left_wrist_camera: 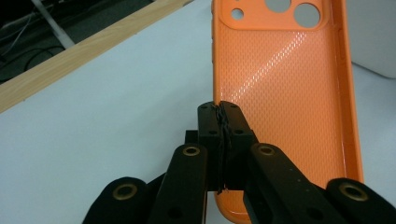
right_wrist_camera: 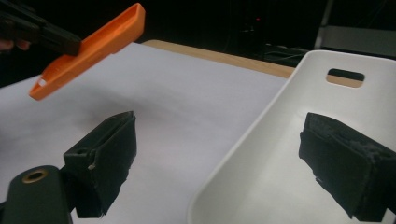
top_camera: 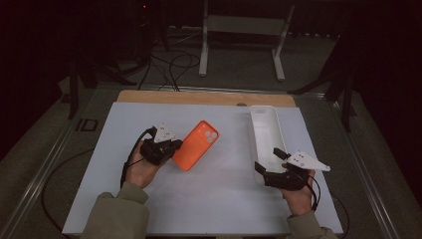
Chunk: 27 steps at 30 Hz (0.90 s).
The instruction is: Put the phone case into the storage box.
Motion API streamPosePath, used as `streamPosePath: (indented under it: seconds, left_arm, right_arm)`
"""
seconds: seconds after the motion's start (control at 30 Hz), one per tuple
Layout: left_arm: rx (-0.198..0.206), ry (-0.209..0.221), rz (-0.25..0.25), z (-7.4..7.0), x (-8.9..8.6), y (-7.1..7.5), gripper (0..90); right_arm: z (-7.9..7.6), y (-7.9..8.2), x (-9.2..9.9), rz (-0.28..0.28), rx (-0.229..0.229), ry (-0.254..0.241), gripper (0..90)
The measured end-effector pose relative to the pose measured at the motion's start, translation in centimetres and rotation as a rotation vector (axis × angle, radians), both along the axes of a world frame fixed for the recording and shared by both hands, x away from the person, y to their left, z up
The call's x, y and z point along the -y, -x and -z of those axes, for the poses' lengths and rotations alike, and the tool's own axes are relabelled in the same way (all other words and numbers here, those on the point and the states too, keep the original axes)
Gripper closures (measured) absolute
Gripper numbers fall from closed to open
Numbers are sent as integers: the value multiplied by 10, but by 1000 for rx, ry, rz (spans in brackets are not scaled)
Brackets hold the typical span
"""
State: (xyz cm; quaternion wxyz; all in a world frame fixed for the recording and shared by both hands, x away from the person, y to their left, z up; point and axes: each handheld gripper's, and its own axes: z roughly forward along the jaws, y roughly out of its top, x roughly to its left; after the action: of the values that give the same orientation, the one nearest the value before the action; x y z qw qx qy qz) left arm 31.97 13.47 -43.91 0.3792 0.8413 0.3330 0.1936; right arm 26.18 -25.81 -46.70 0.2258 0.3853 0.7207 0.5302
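We hold the orange phone case (left_wrist_camera: pixel 285 98) aloft by its side wall, left gripper (left_wrist_camera: pixel 223 112) clenched on it; right gripper (right_wrist_camera: pixel 219 163), jaws spread, straddles the white tray (right_wrist_camera: pixel 261 140) wall—next, carry it trayward.

A: any readable txt/labels?
B: none – orange phone case (left_wrist_camera: pixel 285 93) is plain, no brand. White tray (right_wrist_camera: pixel 280 154) blank too.
A: grey plates on the grippers?
B: dots only – no legible chars.
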Motion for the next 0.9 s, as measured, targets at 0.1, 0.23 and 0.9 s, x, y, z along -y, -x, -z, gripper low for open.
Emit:
streamPosePath:
  seconds: [0.1, 0.23, 0.9]
  left_arm:
    - [6, 6, 6, 0, 3, 0, 896]
    - [10, 7, 10, 0, 7, 0, 897]
    - [45, 23, 39, -2, 25, -1, 896]
  right_arm:
    - [0, -1, 0, -6, -7, -20, 109]
    - [0, -2, 1, -18, -12, -40, 109]
    - [-1, -6, -3, -45, -34, -51, 108]
